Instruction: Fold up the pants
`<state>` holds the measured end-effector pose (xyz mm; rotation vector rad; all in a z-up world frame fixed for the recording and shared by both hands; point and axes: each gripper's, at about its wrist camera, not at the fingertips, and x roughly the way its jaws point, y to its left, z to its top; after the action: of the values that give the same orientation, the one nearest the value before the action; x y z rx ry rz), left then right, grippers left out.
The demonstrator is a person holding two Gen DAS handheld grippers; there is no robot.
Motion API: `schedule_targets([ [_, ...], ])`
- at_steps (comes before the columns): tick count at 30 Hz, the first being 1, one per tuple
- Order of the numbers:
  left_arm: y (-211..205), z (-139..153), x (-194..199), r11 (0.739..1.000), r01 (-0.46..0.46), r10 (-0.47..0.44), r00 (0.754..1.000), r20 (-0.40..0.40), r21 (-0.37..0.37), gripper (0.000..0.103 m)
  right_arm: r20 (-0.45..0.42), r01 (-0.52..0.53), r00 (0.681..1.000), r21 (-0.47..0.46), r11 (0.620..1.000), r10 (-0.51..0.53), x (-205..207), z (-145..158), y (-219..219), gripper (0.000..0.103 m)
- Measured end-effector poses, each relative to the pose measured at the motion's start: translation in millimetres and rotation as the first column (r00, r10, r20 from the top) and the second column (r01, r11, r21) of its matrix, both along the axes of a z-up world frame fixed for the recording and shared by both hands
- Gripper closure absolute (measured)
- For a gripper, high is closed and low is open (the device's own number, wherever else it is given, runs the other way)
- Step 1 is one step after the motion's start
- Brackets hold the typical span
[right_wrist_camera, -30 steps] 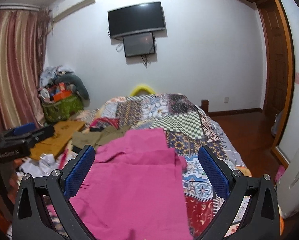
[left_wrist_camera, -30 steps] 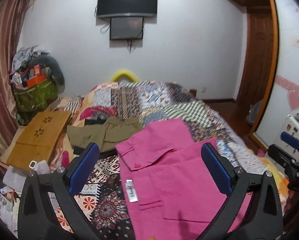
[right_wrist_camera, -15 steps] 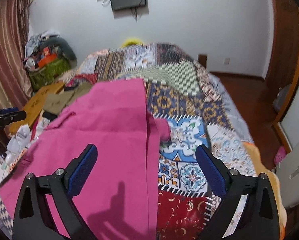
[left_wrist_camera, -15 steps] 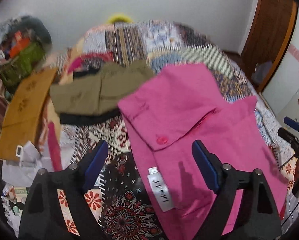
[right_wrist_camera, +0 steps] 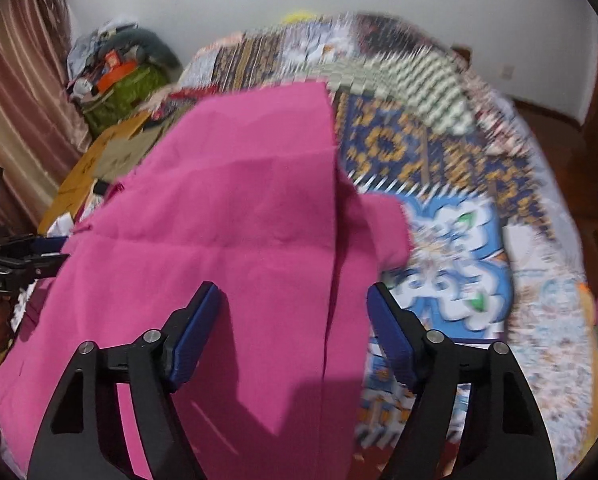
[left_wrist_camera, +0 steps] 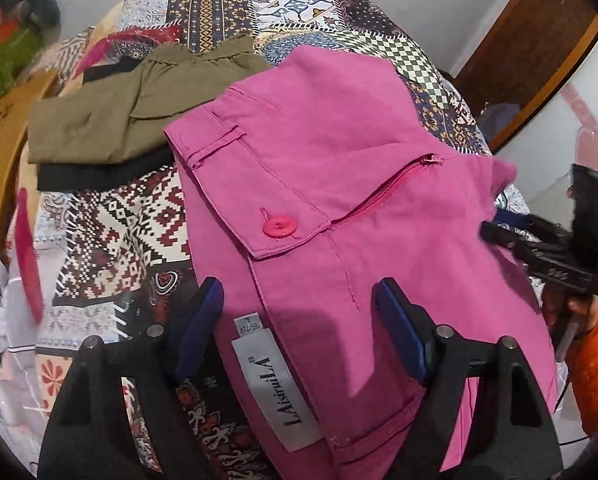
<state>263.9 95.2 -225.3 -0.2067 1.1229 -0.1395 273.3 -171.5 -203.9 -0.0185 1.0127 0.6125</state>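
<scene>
Hovering: left hand-held gripper (left_wrist_camera: 297, 326), jaws wide, over pink pants (left_wrist_camera: 339, 184) waistband
Right hand-held gripper (right_wrist_camera: 293, 334): wide, above pants' leg
Beside pants: olive garment (left_wrist_camera: 111, 120)

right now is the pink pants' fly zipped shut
No, in the left wrist view the pink pants show the zipper gaping open, with the waistband flap and its button folded over.

left tongs (left_wrist_camera: 297, 322): spread wide, angled downward | right tongs (right_wrist_camera: 293, 322): spread wide, apparently gripping nothing (blurred)
</scene>
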Motion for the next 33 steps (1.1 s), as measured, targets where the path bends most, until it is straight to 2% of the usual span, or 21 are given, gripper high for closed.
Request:
schedule_targets([
  [2,0.1,1.2,-2.0,1.0,0.016,-0.015,1.0,0.013,-0.01,0.033,-0.017,-0.011,1.0,0.007,1.0,0.011,0.0,-5.3,3.5,0.036],
  [3,-0.5,2.1,-2.9,1.0,0.027,-0.027,0.999,0.019,-0.013,0.035,-0.015,-0.018,1.0,0.012,1.0,0.018,-0.9,-4.6,2.9,0.04],
  [7,-5.0,6.3,-4.5,0.999,0.048,-0.048,0.998,0.036,0.016,0.048,-0.005,-0.024,1.0,0.011,1.0,0.024,-6.0,-2.5,0.6,0.067],
  [8,-6.3,7.4,-4.2,0.999,0.048,-0.049,0.998,0.041,0.024,0.052,0.0,-0.019,1.0,0.005,1.0,0.019,-7.5,-2.3,0.1,0.071],
  [10,-8.1,7.9,-2.0,0.998,0.042,-0.044,0.998,0.051,0.049,0.055,0.006,-0.008,1.0,-0.004,1.0,0.008,-6.3,-2.2,-2.0,0.088],
  [13,-14.1,8.2,5.9,0.994,0.045,-0.05,0.997,0.055,0.097,0.058,0.008,0.015,1.0,-0.02,1.0,-0.015,-7.0,-5.6,-3.1,0.093],
  [17,-21.1,9.4,22.1,0.988,0.046,-0.054,0.997,0.052,0.145,0.063,0.031,0.028,0.999,-0.073,0.997,-0.026,-13.4,-4.6,-2.2,0.096],
  [24,-16.4,7.3,22.2,0.985,0.061,-0.07,0.996,0.051,0.163,0.065,-0.029,0.077,0.996,-0.033,0.996,-0.078,-28.6,-2.3,-23.0,0.096],
  [28,-12.1,3.2,18.9,0.986,0.05,-0.059,0.997,0.058,0.156,0.056,-0.004,0.079,0.997,-0.053,0.995,-0.079,-32.3,-4.4,-20.4,0.096],
  [32,-1.1,6.6,19.9,0.994,0.021,-0.023,1.0,0.021,0.111,0.055,0.013,0.08,0.997,-0.081,0.993,-0.079,-29.5,-3.9,-17.3,0.095],
  [33,1.1,8.2,18.7,0.994,0.013,-0.014,1.0,0.015,0.108,0.055,0.021,0.079,0.997,-0.091,0.993,-0.078,-29.5,-2.3,-18.0,0.089],
])
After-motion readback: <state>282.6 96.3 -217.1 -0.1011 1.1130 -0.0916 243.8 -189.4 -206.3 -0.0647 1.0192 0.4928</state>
